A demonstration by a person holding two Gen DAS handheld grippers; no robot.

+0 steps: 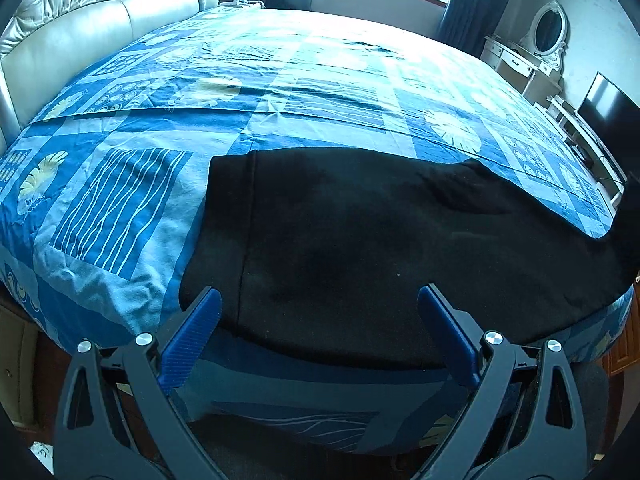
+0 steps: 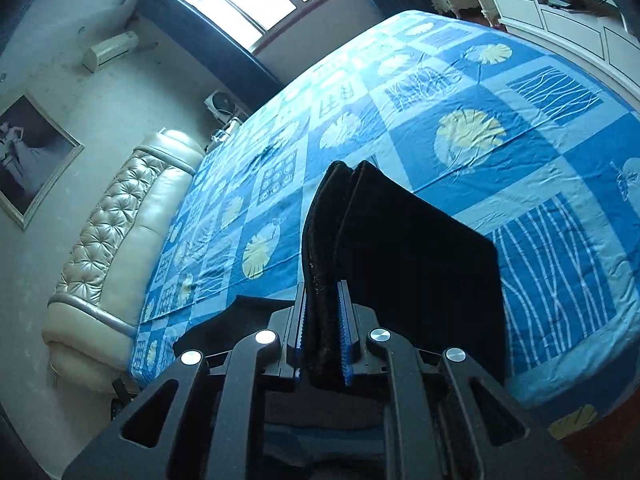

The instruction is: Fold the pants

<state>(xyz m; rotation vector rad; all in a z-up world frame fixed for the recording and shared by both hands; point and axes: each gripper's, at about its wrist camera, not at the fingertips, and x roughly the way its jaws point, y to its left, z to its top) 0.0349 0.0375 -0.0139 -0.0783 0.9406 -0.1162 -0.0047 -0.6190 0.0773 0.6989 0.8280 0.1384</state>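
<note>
Right hand-held gripper (image 2: pixel 324 320) pinches black pants (image 2: pixel 400 248) above the bed (image 2: pixel 520 128); left hand-held gripper (image 1: pixel 320 312) spread wide.

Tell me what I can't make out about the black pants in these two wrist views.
- Left wrist view: the black pants run off the right edge, so their far end is cut off.
- Right wrist view: the right gripper and its lifted fold hide the fabric beneath.
- Both views: dark cloth swallows seams and layer count.
- Left gripper: open above the pants; contact unclear.
</note>
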